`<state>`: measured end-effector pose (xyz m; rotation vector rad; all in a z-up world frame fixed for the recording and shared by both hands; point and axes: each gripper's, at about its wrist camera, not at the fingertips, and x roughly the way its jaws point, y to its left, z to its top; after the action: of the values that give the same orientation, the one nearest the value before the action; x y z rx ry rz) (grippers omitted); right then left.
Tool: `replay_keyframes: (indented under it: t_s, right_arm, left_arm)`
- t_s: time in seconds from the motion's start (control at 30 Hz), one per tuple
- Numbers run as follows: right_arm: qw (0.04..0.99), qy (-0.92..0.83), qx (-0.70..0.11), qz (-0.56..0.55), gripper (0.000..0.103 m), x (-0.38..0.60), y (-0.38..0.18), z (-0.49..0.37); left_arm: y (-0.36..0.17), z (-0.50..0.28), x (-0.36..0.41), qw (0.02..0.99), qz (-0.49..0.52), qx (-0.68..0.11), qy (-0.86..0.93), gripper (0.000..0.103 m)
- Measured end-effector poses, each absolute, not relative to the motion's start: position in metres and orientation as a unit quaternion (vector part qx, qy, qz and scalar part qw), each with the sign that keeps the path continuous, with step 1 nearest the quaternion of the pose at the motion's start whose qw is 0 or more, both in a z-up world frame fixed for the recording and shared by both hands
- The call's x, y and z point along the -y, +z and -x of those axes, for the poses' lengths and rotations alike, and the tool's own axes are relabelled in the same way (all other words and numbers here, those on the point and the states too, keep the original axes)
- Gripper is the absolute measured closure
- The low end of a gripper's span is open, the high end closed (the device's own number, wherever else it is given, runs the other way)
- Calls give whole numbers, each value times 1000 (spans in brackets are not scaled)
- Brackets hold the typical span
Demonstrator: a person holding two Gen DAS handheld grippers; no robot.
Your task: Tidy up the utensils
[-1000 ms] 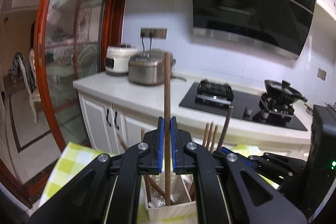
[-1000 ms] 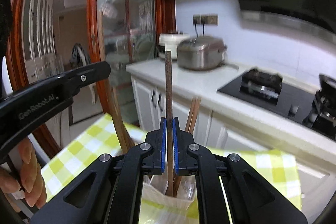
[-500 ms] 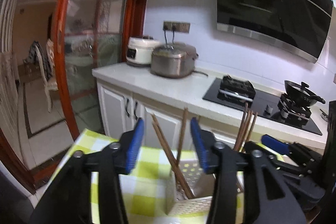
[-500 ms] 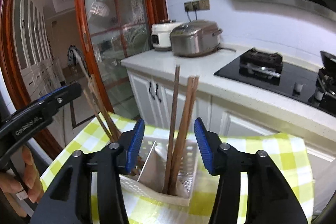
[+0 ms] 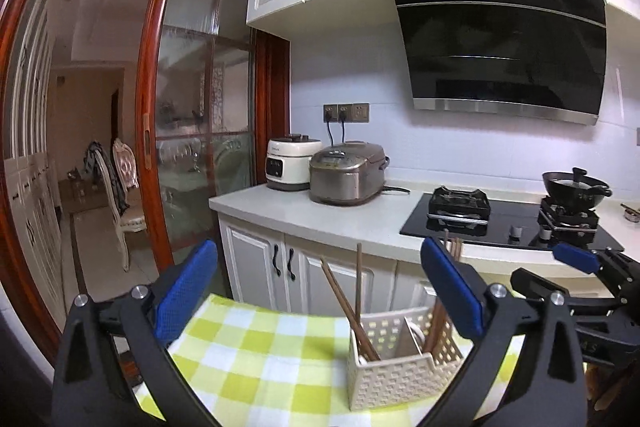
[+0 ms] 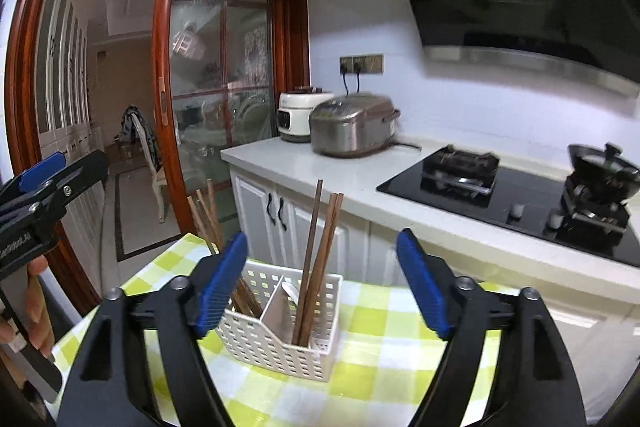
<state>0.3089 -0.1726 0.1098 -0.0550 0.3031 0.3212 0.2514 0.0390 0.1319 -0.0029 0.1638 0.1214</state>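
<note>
- I see one white perforated basket (image 6: 280,327) on the yellow-checked cloth (image 6: 380,355), split by one divider into two compartments.
- Chopsticks, right wrist view: three stand in the right compartment (image 6: 316,259); about three lean in the left one (image 6: 206,215), partly hidden.
- My left gripper (image 5: 320,295): jaws have just been opening, now spread wide, nothing between them.
- My right gripper (image 6: 322,279): likewise opened, spread, empty.
- Two cookers (image 5: 344,173) on the counter.

Chopsticks (image 6: 310,267) upright in basket (image 6: 280,343) on tablecloth (image 6: 384,359), w/ counter (image 6: 332,171) behind.
</note>
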Motion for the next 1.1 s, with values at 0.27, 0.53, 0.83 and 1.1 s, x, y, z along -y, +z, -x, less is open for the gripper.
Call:
replay_keyframes:
  t_s: [0.27,0.53,0.83,1.1]
  right_arm:
    - [976,159,-150,1,18,190,87,-256]
    - [973,158,-167,-5,18,194,56,-223]
    - [973,153,-175,7,18,208,40,-199]
    - [975,155,-161,21,18,205,46,-189]
  left_arm:
    - [115,-207,-38,996,11,-67,55,4]
    - [85,-176,-20,995,-17,-84,40,4]
    - [40,-158,-10,991,-32,-131,15,4]
    - [39,-152,-5,991,-31,-130,7,4]
